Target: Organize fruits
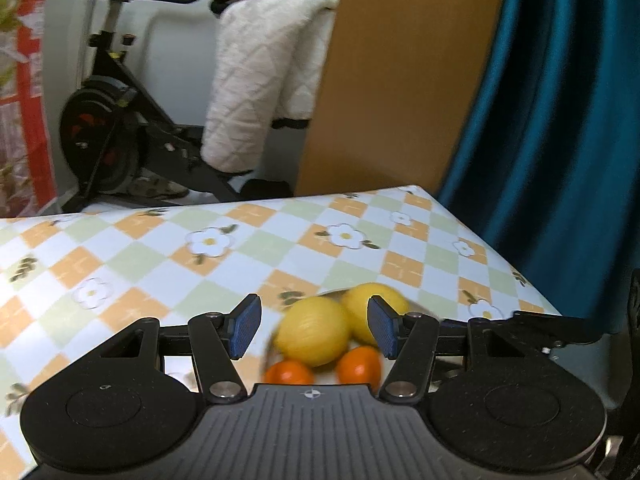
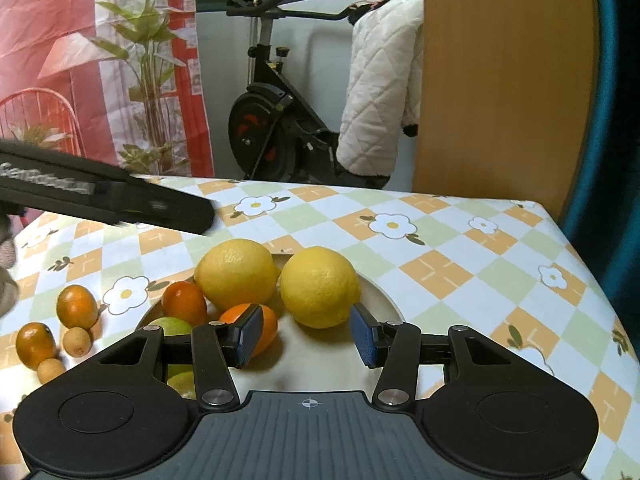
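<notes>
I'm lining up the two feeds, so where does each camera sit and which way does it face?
Left wrist: on the left gripper, angled down over the plate toward the exercise bike; open fingers show.
Right wrist: on the right gripper, open above the plate; the left gripper's body crosses at left.
Shared: two lemons, tablecloth, bike.

Glossy checked tablecloth — probably plastic-coated; dull metal plate, pebbly matt lemons, quilted cloth jacket — soft.

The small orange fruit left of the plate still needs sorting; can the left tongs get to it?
Probably yes: the small orange fruit lies uncovered on the tablecloth, and the left tongs hang open and empty.
</notes>
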